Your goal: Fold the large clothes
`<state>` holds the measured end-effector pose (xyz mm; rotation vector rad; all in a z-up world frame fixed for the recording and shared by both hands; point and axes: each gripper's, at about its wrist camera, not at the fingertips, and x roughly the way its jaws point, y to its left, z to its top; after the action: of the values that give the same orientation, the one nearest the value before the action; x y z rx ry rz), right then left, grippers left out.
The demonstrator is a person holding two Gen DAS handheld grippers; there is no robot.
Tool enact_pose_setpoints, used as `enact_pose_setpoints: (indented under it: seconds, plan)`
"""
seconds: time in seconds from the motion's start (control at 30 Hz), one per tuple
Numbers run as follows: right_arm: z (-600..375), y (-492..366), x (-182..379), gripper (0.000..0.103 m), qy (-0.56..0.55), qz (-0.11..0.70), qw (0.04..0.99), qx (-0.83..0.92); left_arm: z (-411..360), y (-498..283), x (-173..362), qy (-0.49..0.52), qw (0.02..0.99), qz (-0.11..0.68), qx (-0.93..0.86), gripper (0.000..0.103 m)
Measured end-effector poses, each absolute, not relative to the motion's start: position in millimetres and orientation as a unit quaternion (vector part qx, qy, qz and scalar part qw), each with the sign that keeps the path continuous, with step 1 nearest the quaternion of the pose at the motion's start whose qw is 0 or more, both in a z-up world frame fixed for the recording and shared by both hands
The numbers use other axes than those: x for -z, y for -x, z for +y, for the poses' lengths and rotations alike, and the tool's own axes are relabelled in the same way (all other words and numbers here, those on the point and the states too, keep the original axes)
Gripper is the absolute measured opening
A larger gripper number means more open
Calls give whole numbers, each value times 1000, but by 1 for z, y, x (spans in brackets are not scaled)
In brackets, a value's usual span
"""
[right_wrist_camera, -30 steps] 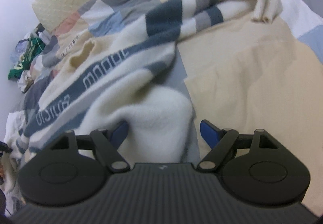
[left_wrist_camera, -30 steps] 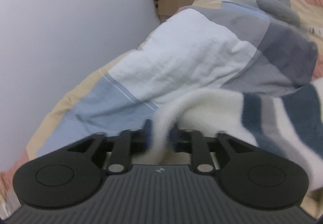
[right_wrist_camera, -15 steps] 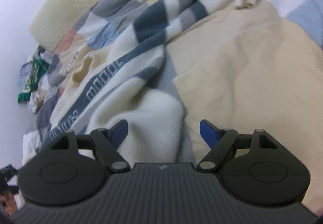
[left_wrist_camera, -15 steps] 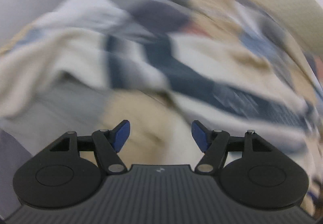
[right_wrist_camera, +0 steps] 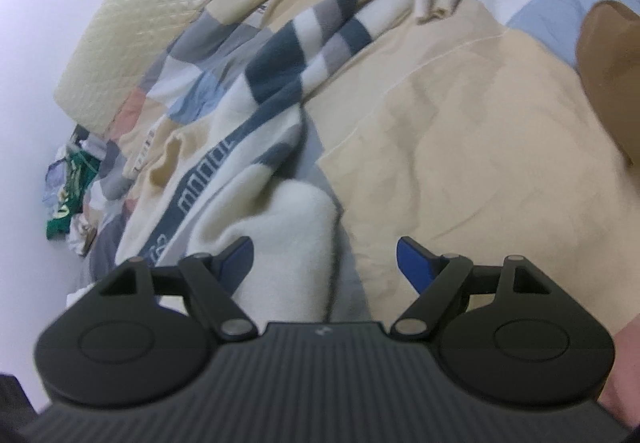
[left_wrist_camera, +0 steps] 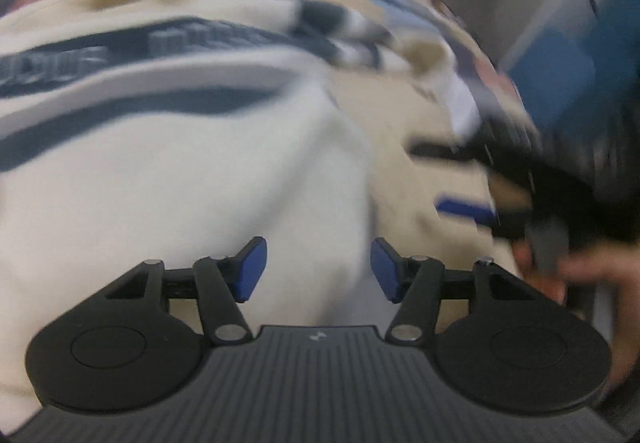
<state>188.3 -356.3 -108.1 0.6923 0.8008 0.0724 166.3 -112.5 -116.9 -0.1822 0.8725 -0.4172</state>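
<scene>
The cream sweater [right_wrist_camera: 280, 147] with dark stripes lay on the patchwork quilt [right_wrist_camera: 460, 131], its long axis running from 7 o'clock to 1 o'clock, one sleeve end bunched toward 1 o'clock. The right gripper [right_wrist_camera: 324, 263] was released, jaws wide, tilted down above the sweater's hem, gripping nothing. The left gripper [left_wrist_camera: 318, 269] had just been closing a little, but its jaws stood apart, holding nothing, over the blurred sweater [left_wrist_camera: 180, 163].
</scene>
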Motion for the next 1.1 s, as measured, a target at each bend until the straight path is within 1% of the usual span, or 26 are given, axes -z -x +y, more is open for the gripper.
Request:
enact_pose_setpoints:
  seconds: [0.03, 0.07, 0.1, 0.13, 0.2, 0.23, 0.37, 0.5, 0.67, 0.8, 0.9, 1.07, 1.1]
  plan:
    - [-356, -189, 110, 81, -333, 385, 860, -34, -121, -163, 124, 63, 883, 417, 208, 59]
    - [-356, -190, 112, 81, -336, 389, 857, -35, -132, -160, 132, 29, 885, 414, 209, 54]
    - [-355, -191, 113, 81, -338, 392, 855, -37, -137, -159, 142, 8, 887, 414, 204, 42]
    - [-355, -192, 114, 81, -339, 394, 853, -38, -140, -155, 150, -14, 889, 413, 197, 37]
    - [-353, -195, 115, 81, -338, 396, 853, -42, -142, -148, 158, -50, 898, 396, 185, 13]
    - [-352, -195, 115, 81, -337, 396, 853, -45, -139, -146, 156, -52, 903, 386, 184, 9]
    - [-350, -195, 114, 81, -342, 392, 852, -57, -101, -146, 119, -5, 932, 325, 160, 7]
    - [-346, -199, 112, 81, -349, 381, 853, -75, -54, -180, 101, 44, 941, 309, 132, 7]
    - [-326, -212, 111, 81, -334, 377, 855, -120, 10, -228, 107, 119, 937, 321, 71, 7]
    - [-304, -224, 115, 80, -319, 374, 854, -170, 45, -253, 126, 201, 912, 350, 69, 7]
    - [-287, -235, 119, 78, -318, 378, 842, -216, 49, -256, 128, 216, 908, 349, 81, 7]
    - [-269, -243, 120, 77, -314, 360, 837, -268, 49, -256, 130, 238, 901, 350, 96, 9]
    - [-266, -245, 120, 75, -309, 358, 839, -268, 49, -255, 129, 241, 900, 349, 97, 10]
